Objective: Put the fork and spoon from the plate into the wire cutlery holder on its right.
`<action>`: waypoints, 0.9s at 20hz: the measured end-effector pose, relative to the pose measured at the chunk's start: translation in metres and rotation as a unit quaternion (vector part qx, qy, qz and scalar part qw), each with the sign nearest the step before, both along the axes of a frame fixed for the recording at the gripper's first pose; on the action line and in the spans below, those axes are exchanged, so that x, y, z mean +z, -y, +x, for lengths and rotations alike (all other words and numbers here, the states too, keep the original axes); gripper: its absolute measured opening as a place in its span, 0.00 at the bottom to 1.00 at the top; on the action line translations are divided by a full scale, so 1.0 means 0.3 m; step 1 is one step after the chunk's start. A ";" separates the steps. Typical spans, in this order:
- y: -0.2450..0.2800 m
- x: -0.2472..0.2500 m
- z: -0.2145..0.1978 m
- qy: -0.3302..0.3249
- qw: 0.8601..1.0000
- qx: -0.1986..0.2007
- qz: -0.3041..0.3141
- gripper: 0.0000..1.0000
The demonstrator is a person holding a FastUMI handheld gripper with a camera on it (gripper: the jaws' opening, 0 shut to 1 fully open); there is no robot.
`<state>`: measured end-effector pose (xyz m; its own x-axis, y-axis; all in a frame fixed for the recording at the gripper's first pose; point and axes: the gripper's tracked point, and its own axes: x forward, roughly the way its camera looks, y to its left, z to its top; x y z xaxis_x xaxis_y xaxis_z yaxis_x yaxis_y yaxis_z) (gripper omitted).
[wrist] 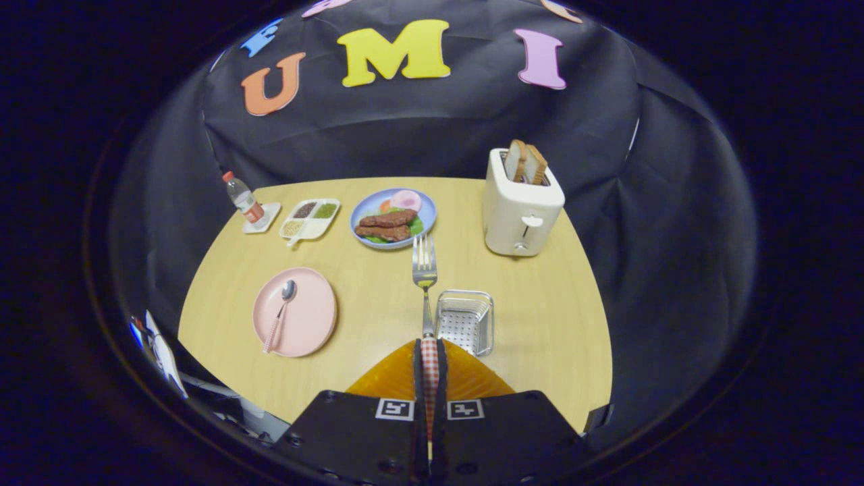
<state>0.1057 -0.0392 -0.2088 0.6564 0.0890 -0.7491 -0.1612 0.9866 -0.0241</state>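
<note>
The gripper (430,351) has its two fingers pressed tight on the red-and-white checked handle of the shiny metal fork (424,270), so the fork sticks straight out ahead of the fingers with its prongs pointing away, toward the blue plate of pretend food (393,217). The gripper looks lifted up high over the round, pale wooden table (378,310), tipped to look down on it. The fork seems to be up in the air, not lying on the table. The silver wire cutlery holder (464,321) sits just to the right of the fork's neck, near the fingers. To do this step well, I think the fork should slide a little to the right until it hangs over the open top of the holder. Then it should tip so one end points down into it, and go down slowly so it does not bump the wire rim and push the holder over. The fingers should only let go when the fork is well inside. The spoon with a pink handle (279,314) rests on the round pink plate (317,324), well off to the left, waiting its turn. A white toaster (521,209) with bread stands beyond the holder.
</note>
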 end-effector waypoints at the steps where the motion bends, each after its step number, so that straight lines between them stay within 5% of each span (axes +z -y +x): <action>1: 0.021 -0.026 -0.001 -0.026 1.000 -0.008 0.000 0.03; 4: 0.056 -0.074 -0.010 -0.107 0.994 -0.013 0.003 0.03; 12: 0.133 -0.120 0.023 -0.202 0.979 -0.023 -0.028 0.03; 18: 0.111 -0.141 0.025 -0.298 0.954 -0.028 -0.025 0.05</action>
